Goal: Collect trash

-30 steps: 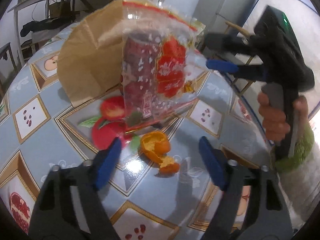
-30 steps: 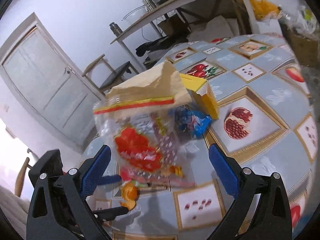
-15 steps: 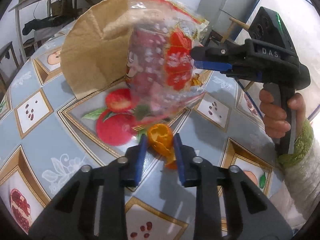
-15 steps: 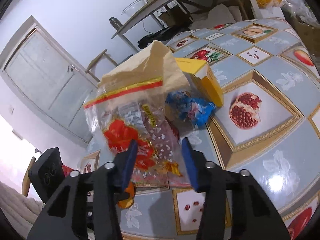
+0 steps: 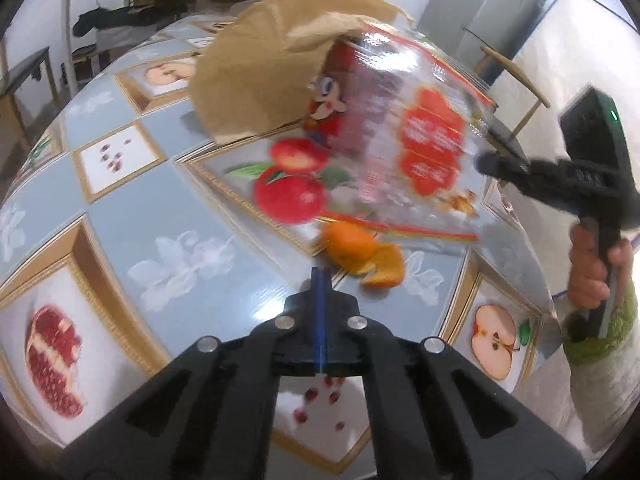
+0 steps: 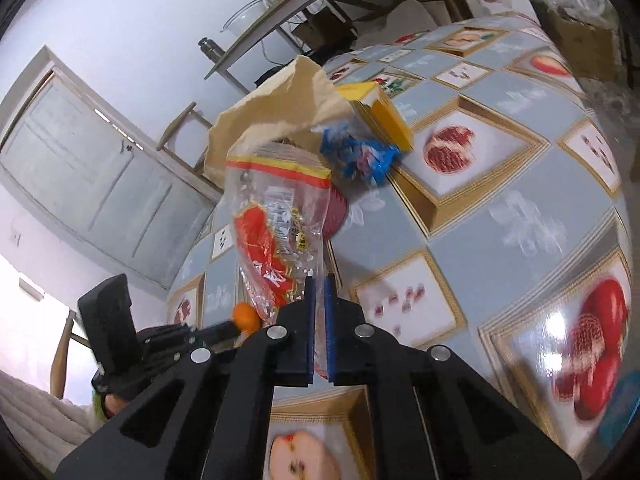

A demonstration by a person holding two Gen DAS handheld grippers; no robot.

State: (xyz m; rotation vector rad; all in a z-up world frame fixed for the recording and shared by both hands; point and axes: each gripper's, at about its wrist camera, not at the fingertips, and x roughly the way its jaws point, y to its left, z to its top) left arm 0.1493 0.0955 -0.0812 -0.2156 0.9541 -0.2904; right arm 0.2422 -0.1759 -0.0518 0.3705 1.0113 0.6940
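My right gripper has just been closing, and its jaws now pinch the bottom edge of the clear plastic bag. That piece of trash looks secured for lifting. The left gripper has also just closed, pads together. The orange peel lies just past its tips at one o'clock, and I can't tell if it's nipped. The bag stands over the table. Its long axis runs six to eleven o'clock, with the striped top towards the brown paper bag.
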